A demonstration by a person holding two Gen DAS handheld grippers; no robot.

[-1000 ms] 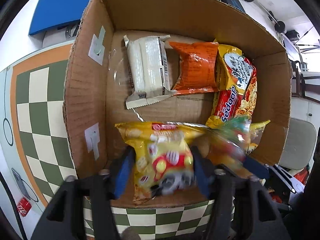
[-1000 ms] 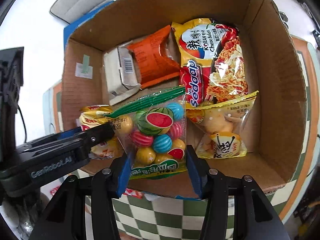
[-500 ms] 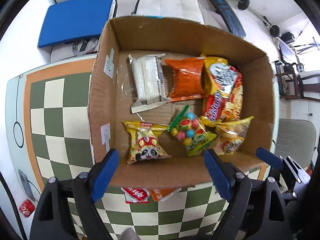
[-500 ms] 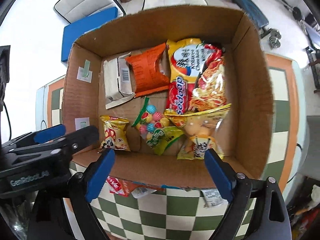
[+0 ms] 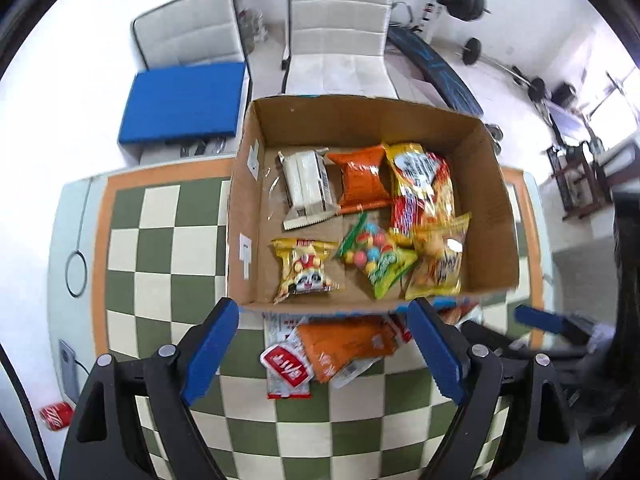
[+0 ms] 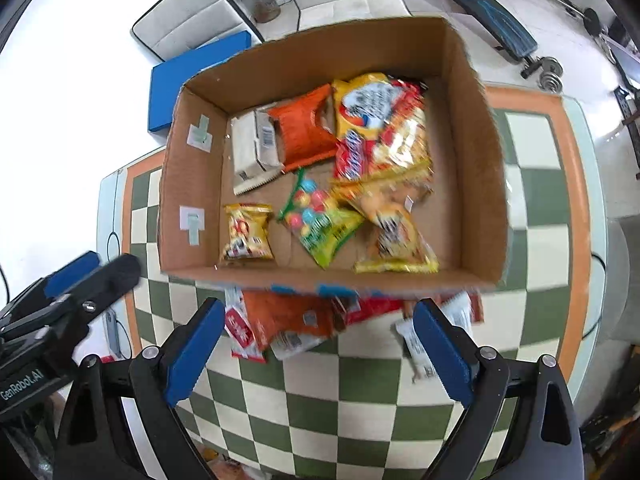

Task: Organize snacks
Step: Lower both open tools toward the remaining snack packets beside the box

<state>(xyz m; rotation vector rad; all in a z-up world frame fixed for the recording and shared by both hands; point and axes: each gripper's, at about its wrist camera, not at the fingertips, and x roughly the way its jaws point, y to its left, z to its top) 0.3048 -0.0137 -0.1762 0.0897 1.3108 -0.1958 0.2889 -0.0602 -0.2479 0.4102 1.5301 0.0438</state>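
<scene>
A cardboard box point(image 5: 490, 200) point(image 6: 476, 152) stands on the checkered table and holds several snack packs: a yellow panda pack point(image 5: 304, 270) point(image 6: 246, 234), a candy-ball bag point(image 5: 376, 256) point(image 6: 320, 224), a white pack point(image 5: 306, 184), an orange pack point(image 5: 362, 178) and a noodle pack point(image 5: 424, 184). Loose packs lie on the table before the box: an orange one point(image 5: 348, 346) point(image 6: 288, 316), a red-white one point(image 5: 286, 366) and a white one point(image 6: 420, 344). My left gripper point(image 5: 320, 354) is open and empty above them. My right gripper point(image 6: 316, 354) is open and empty too.
Two white chairs point(image 5: 340, 28) and a blue pad point(image 5: 184, 102) stand beyond the table. A red can point(image 5: 56, 414) lies on the floor at the left. The left gripper's body point(image 6: 60, 300) shows at the left of the right wrist view.
Both grippers let go of their packs, the yellow panda pack and the candy-ball bag, which now lie in the box. Both grippers opened, pulled back and rose above the table.
</scene>
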